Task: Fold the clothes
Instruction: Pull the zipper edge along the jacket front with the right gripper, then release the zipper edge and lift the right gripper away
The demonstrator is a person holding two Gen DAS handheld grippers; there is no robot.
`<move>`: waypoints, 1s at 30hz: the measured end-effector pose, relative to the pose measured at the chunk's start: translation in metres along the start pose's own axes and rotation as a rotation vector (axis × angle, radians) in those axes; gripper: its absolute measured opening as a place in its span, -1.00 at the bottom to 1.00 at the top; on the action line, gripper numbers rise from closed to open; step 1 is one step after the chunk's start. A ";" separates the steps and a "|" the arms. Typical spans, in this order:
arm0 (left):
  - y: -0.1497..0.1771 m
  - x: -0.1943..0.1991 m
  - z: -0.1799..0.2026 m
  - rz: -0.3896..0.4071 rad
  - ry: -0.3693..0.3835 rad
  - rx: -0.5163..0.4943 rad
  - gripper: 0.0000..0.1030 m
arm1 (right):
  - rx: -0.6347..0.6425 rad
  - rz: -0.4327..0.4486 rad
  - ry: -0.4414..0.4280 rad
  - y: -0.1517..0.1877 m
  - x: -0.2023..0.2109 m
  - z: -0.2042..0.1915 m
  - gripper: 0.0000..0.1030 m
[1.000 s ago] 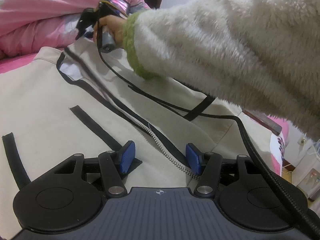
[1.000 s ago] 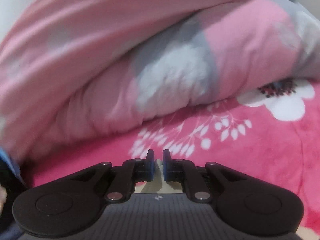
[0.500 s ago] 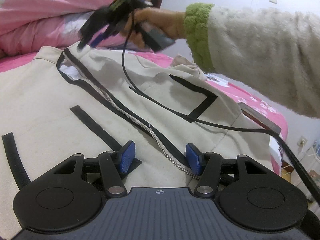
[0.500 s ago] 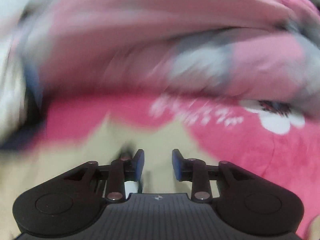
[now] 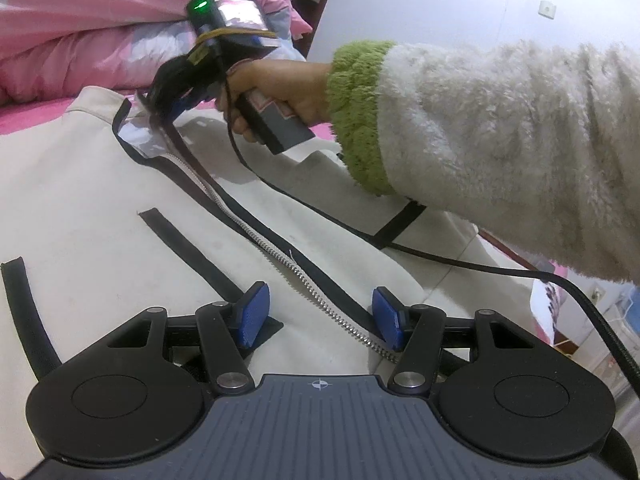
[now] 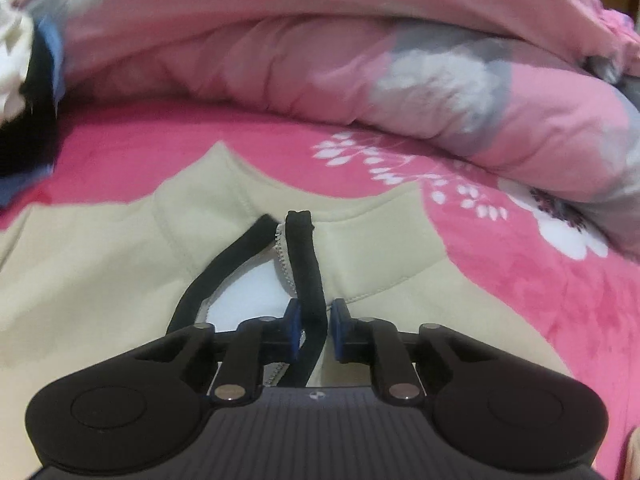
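- I see the cream jacket point(image 5: 100, 220) lying flat on the pink bed sheet point(image 6: 520, 280), front up, zip partly undone, collar towards the bunched pink quilt point(image 6: 320, 60).
- My left gripper point(image 5: 316, 316) sits low on the jacket's lower front, jaws about half open and gripping nothing; the zip point(image 5: 320, 300) runs between the blue pads point(image 5: 252, 316).
- My right gripper point(image 6: 314, 330) is at the collar opening. Its jaws have just been closing and stand narrow around the black trim strip point(image 6: 308, 272). The left pad seems to touch the strip; a gap shows at the right pad, so probably no firm pinch.
- From the left wrist view, a hand point(image 5: 276, 88) in a fleecy sleeve point(image 5: 500, 152) holds that right gripper.
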State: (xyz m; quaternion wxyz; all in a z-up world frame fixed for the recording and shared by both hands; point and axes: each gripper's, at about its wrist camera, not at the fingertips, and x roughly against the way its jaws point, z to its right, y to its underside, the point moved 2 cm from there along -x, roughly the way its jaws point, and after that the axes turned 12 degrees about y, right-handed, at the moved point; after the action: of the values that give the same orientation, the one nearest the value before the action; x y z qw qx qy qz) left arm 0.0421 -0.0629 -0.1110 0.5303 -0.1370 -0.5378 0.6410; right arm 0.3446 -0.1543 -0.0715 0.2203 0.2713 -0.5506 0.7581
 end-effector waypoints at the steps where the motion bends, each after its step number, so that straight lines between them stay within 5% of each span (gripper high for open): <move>1: 0.000 0.000 0.000 0.000 0.000 0.001 0.11 | -0.041 0.015 -0.028 -0.001 0.004 0.006 -0.71; 8: -0.001 0.001 0.000 0.001 0.000 0.005 0.11 | -0.218 0.098 -0.241 -0.006 0.013 0.032 -0.70; 19: 0.000 0.006 -0.002 0.015 0.026 0.032 0.11 | -0.131 0.001 -0.230 0.002 -0.015 0.009 -0.55; 23: -0.002 0.010 -0.007 0.034 0.060 0.079 0.11 | -0.154 0.053 -0.183 0.007 0.056 0.050 -0.55; 28: -0.004 0.015 -0.011 0.057 0.100 0.133 0.12 | -0.327 0.213 -0.208 0.062 0.220 0.150 -0.51; 30: -0.004 0.017 -0.008 0.064 0.103 0.126 0.12 | -0.362 0.290 -0.173 0.092 0.301 0.179 -0.34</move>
State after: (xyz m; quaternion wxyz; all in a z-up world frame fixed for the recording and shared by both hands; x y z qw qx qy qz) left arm 0.0439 -0.0453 -0.1038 0.5440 -0.1532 -0.4639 0.6822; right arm 0.0890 -0.3417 0.1036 0.1062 0.2092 -0.7274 0.6449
